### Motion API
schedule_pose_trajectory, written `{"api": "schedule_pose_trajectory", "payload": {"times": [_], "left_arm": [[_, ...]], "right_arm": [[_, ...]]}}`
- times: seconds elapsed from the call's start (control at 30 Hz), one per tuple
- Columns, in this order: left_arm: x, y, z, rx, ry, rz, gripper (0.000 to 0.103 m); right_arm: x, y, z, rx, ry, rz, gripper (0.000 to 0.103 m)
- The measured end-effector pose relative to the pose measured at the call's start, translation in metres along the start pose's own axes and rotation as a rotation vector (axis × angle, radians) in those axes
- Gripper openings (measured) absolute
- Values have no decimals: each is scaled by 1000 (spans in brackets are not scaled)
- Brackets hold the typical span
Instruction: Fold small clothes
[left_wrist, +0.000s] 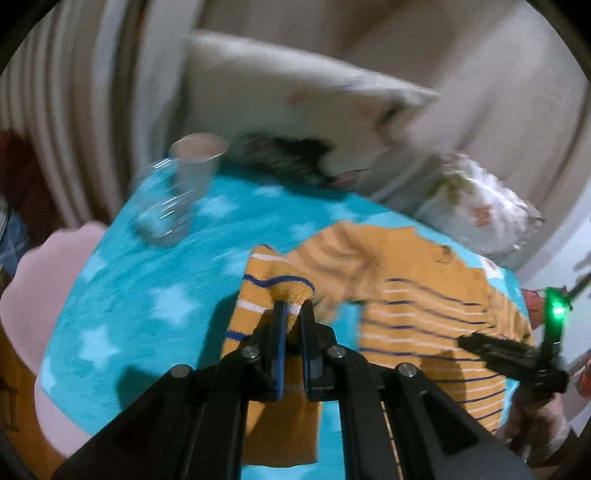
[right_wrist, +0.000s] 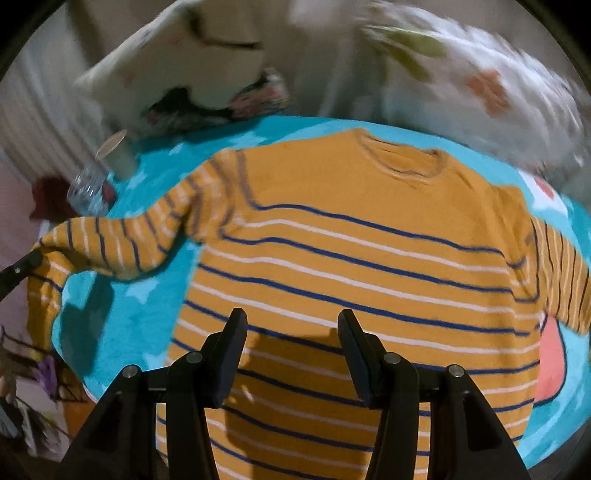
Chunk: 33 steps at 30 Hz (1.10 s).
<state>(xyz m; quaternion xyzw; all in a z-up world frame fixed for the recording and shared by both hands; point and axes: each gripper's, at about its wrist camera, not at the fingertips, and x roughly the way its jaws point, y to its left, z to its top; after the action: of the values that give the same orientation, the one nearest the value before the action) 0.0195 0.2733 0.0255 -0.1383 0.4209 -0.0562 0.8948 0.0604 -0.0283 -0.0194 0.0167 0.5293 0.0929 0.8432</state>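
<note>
An orange sweater (right_wrist: 351, 266) with blue and white stripes lies spread flat, neck away from the right wrist camera, on a turquoise star-patterned blanket (left_wrist: 140, 295). Its left sleeve (left_wrist: 273, 284) is lifted off the blanket and pulled sideways, the cuff pinched between the clenched jaws of the left hand-held gripper (left_wrist: 291, 314). The right hand-held gripper (right_wrist: 291, 354) hovers over the sweater's lower body with its jaws apart and nothing between them. At the blanket's far left corner a paper cup (left_wrist: 197, 162) stands just beside a clear glass jar (left_wrist: 162, 218). Behind the blanket lie a white patterned pillow (left_wrist: 295, 110) and a crumpled floral cloth (left_wrist: 480, 206), both blurred.
</note>
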Motion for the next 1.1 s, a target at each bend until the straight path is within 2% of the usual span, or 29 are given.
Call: {"api": "schedule_pose_trajectory", "payload": {"times": [0.1,0.17,0.23,0.27,0.3,0.4,0.53,0.6,0.7,0.77,0.9,0.93,0.97,1.03,1.1], "left_arm": [[2,-60,-1,65,-15,-95,8],[6,-95,-9,105,-1,-132,15],[9,-114,-18,124,13,-117,35],[8,-116,-22,115,14,-102,40],[7,-112,-25,90,13,-87,45],[-2,-81,-33,-28,24,-31,48],[-11,-33,-47,-180,52,99,51],[-19,-15,-55,-223,59,147,51],[-22,0,-58,-249,60,157,56],[-18,1,-58,-231,68,145,57],[-7,-7,-52,-181,89,108,57],[-6,-10,-52,-164,94,94,57],[-3,-13,-51,-146,102,83,57],[3,-19,-48,-104,116,82,57],[6,-22,-45,-76,121,84,57]], "right_arm": [[-5,-39,-8,64,-12,23,55],[-10,-58,-14,83,-24,22,55],[-11,-79,-21,104,-23,17,55],[-11,-88,-24,114,-21,22,55],[-12,-97,-26,126,-23,31,55],[-15,-107,-31,127,-31,63,55],[-13,-93,-34,70,-39,138,55],[-7,-81,-33,45,-21,190,55],[5,-60,-32,18,5,266,56],[13,-47,-31,13,12,288,61],[33,-27,-31,4,59,267,60],[36,-23,-32,0,69,275,40],[39,-17,-32,-14,86,281,11],[44,-6,-30,-56,120,278,11],[34,-6,-18,-67,83,285,10]]}}
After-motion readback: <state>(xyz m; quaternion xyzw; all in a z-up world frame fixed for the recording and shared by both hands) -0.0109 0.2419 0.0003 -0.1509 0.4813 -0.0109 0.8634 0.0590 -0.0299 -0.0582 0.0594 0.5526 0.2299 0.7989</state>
